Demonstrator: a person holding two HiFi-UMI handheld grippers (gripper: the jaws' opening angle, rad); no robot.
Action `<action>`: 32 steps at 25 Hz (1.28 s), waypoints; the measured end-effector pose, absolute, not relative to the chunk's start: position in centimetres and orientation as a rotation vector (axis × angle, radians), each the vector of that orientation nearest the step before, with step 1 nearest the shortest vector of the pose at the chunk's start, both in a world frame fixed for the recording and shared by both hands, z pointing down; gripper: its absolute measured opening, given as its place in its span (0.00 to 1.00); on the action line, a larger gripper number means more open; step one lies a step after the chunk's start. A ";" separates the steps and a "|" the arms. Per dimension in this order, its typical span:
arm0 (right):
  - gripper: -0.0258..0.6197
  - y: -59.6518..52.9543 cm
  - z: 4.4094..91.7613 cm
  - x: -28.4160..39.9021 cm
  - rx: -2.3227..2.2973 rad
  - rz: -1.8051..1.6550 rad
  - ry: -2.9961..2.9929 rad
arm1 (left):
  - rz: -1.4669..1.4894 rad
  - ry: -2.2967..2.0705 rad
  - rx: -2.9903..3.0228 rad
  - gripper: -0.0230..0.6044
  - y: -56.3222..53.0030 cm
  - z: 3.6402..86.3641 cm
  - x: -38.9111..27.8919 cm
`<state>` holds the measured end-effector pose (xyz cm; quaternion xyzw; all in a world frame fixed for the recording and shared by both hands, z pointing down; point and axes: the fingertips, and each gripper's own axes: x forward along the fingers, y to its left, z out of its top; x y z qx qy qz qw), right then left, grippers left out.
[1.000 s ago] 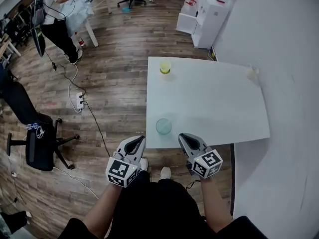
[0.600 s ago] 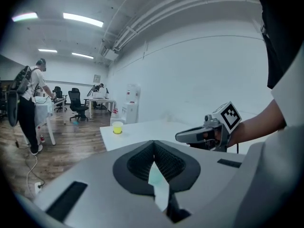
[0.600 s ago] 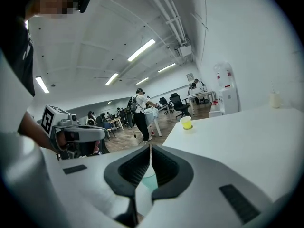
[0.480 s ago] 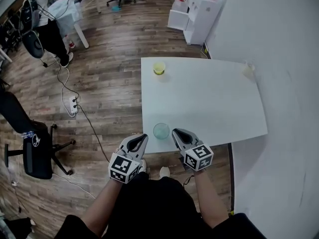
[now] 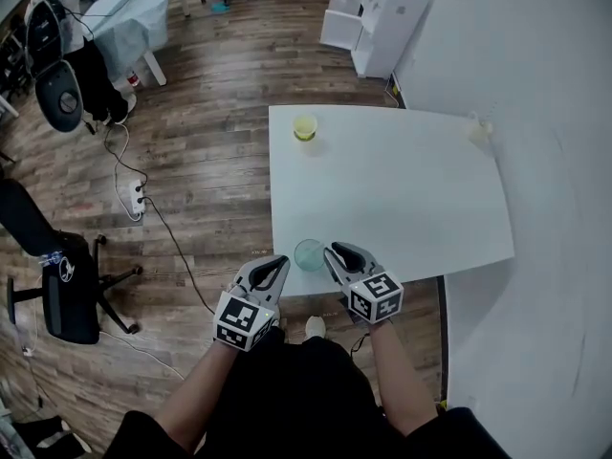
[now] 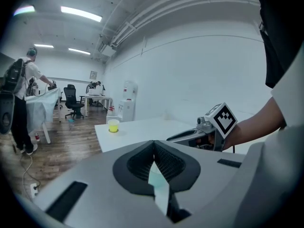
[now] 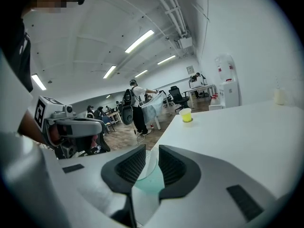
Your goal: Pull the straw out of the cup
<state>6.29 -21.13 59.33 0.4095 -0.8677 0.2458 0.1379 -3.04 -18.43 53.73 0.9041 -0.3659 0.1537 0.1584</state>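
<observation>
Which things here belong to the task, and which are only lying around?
Job: teal cup, at the near edge of the table; left gripper; right gripper. No straw is visible.
Lying about: yellow cup; small pale thing at the far corner, unclear; chair; power strip.

Table (image 5: 402, 189) stands against the wall on its right, with open floor to its left. Near cup (image 5: 310, 252) sits on the table close to the front-left corner, between the two grippers: left gripper (image 5: 275, 262) to its left at the table's corner, right gripper (image 5: 333, 251) just beside it on the right. Far cup (image 5: 305, 127) sits at the back-left corner, well apart from the near cup. Small item (image 5: 477, 132) sits at the back-right corner, by the wall. Office chair (image 5: 57, 285) stands on the floor well left of the table. Power strip (image 5: 137, 194) lies on the floor between chair and table. Cabinets (image 5: 382, 17) stand behind the table. A person (image 5: 96, 79) stands far back on the left.
</observation>
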 end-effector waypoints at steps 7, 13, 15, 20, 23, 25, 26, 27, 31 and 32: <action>0.20 -21.9 60.5 5.9 1.149 0.724 -2.488 | 0.448 -1.045 2.573 0.06 -18.6 54.2 -3.0; 0.21 -22.5 61.3 5.6 1.126 0.737 -2.480 | 0.457 -1.062 2.556 0.06 -18.7 54.4 -3.4; 0.21 -22.7 61.3 5.3 1.121 0.739 -2.479 | 0.456 -1.067 2.552 0.06 -18.7 54.4 -3.7; 0.21 -22.9 61.3 4.9 1.108 0.740 -2.479 | 0.460 -1.075 2.545 0.06 -18.8 54.4 -4.3; 0.18 -22.9 61.5 5.0 1.112 0.739 -2.479 | 0.456 -1.088 2.541 0.06 -18.8 54.5 -4.5; 0.16 -23.1 61.4 5.1 1.121 0.738 -2.479 | 0.455 -1.092 2.541 0.06 -19.0 54.4 -4.5; 0.15 -23.1 61.3 5.2 1.124 0.736 -2.480 | 0.454 -1.092 2.541 0.06 -19.1 54.4 -4.5; 0.15 -23.2 61.2 5.2 1.127 0.734 -2.482 | 0.453 -1.092 2.542 0.06 -19.1 54.3 -4.5; 0.14 -23.1 60.7 5.2 1.135 0.737 -2.498 | 0.451 -1.082 2.551 0.06 -18.9 54.2 -4.3; 0.14 -23.0 60.6 5.1 1.137 0.738 -2.502 | 0.450 -1.081 2.553 0.06 -18.8 54.2 -4.3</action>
